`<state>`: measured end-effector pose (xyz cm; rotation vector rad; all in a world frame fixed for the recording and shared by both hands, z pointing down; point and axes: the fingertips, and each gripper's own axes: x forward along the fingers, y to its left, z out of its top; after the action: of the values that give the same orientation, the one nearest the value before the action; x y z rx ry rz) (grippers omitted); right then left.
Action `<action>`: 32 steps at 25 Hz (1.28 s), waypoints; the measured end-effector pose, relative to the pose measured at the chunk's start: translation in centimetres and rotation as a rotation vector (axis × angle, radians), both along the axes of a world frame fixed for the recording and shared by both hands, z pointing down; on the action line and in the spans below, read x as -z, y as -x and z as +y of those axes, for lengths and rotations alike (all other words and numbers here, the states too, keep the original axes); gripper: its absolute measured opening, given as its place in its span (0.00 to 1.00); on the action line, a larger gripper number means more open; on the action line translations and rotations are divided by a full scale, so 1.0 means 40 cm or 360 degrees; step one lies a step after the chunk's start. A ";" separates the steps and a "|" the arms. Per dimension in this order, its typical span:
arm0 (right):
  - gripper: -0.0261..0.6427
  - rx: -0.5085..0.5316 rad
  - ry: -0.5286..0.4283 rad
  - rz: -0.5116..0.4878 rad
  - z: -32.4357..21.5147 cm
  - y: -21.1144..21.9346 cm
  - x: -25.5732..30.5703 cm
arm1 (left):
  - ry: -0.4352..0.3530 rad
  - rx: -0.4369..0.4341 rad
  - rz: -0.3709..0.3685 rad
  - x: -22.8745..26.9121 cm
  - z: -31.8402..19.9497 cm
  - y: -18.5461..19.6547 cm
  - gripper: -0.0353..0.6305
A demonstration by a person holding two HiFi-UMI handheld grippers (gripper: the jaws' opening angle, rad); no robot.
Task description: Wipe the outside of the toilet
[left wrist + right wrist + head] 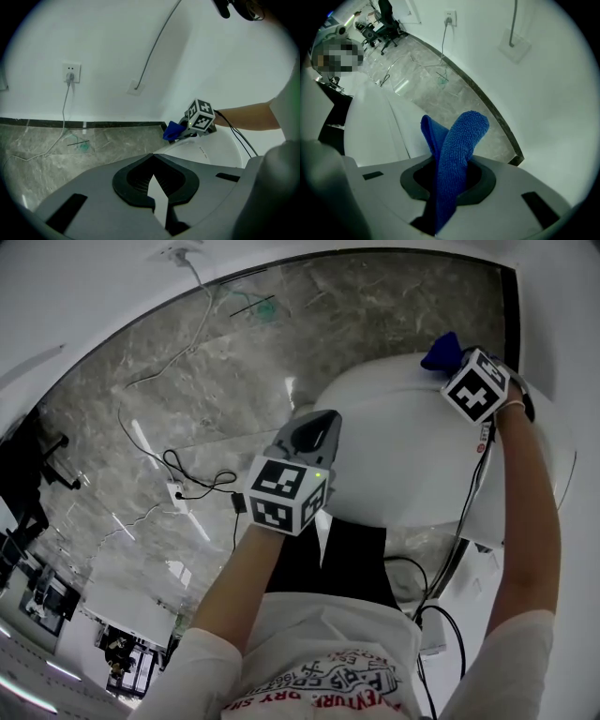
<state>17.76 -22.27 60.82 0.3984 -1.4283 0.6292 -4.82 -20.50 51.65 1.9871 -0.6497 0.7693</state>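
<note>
Toilet (394, 456): white, smooth and glossy, with a rounded lid that is closed. It stands on the floor against the wall, below and ahead of the person.

Blue cloth (457, 154): looped terry texture, folded into a thick upright roll. It is clamped between the jaws of the right hand-held gripper (445, 161), and its free end stands proud of the fingertips. In the head view the cloth (441, 351) sits at the far end of the lid, next to the wall. Contact with the lid cannot be confirmed.

Left hand-held gripper (152, 157): grey plastic body with black ribbed pads. The jaws are drawn together at the tips with nothing between them. In the head view it (323, 418) is over the near left edge of the lid, well apart from the right hand-held gripper (448, 360).

Floor (187, 381): grey marble-patterned tiles, polished and reflective, with thin cables lying loose across them.

Wall (117, 47): plain white, edged at the base by a dark skirting strip (93, 124). A white wall socket (71, 73) has a white cable plugged in and hanging down.
</note>
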 end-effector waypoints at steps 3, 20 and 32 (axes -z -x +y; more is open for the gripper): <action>0.14 0.0042 0.0070 -0.0019 -0.001 0.060 -0.040 | 0.0003 0.0023 -0.0013 -0.011 -0.001 0.046 0.06; 0.14 0.0082 0.0233 -0.0310 0.031 0.439 -0.069 | -0.0052 0.0281 -0.0084 -0.052 0.023 0.335 0.06; 0.15 0.0419 0.0434 -0.0432 0.107 0.684 -0.090 | 0.0006 0.0557 -0.0118 -0.089 0.124 0.486 0.06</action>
<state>-9.58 -17.99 64.42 -0.0942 -1.5922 0.6681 -24.25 -15.54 55.22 1.7809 -1.0067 0.6295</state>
